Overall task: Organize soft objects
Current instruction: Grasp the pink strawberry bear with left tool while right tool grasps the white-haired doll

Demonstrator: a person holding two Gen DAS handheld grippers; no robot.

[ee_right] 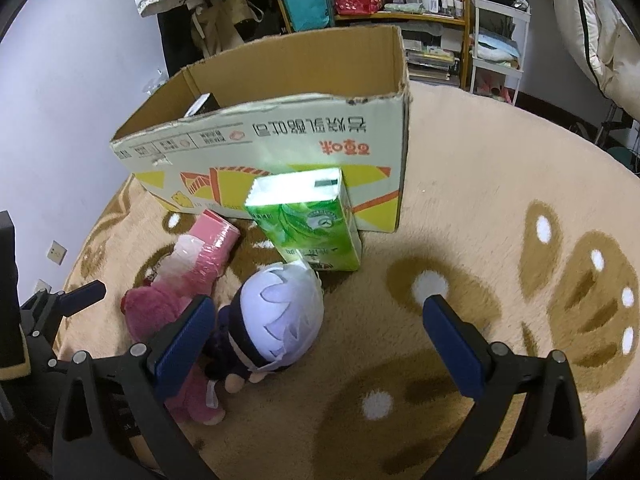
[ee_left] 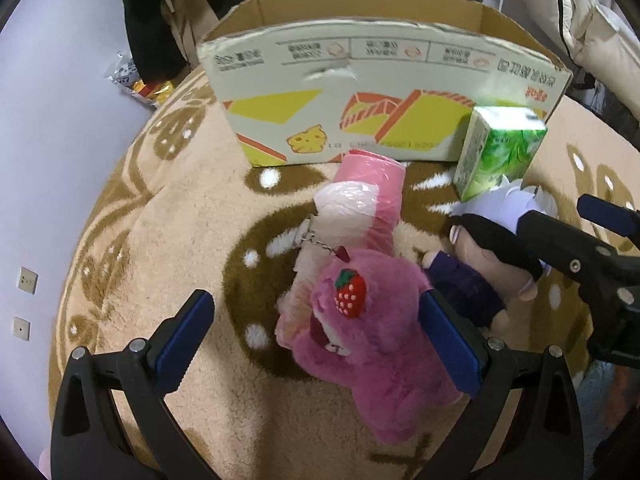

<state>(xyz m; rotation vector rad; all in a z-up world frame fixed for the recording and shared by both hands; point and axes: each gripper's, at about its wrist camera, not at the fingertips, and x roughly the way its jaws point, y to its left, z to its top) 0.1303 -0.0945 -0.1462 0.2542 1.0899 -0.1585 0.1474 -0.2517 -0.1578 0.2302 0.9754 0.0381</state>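
A pink plush bear (ee_left: 360, 332) with a strawberry lies on the rug between my left gripper's (ee_left: 320, 340) open fingers, near the right finger. It also shows in the right wrist view (ee_right: 148, 316). A white-haired doll (ee_right: 276, 320) in dark clothes lies beside it, near the left finger of my open right gripper (ee_right: 320, 344). In the left wrist view the doll (ee_left: 480, 248) sits partly behind the right gripper (ee_left: 568, 252). A pink wrapped pack (ee_left: 368, 200) and a green tissue pack (ee_right: 308, 228) lie by the open cardboard box (ee_right: 280, 136).
The round beige and brown rug (ee_right: 480, 240) covers the floor. A wall (ee_left: 52, 120) stands to the left. Shelves (ee_right: 432, 12), bags and hanging coats crowd the back. White bedding (ee_right: 600, 28) is at the far right.
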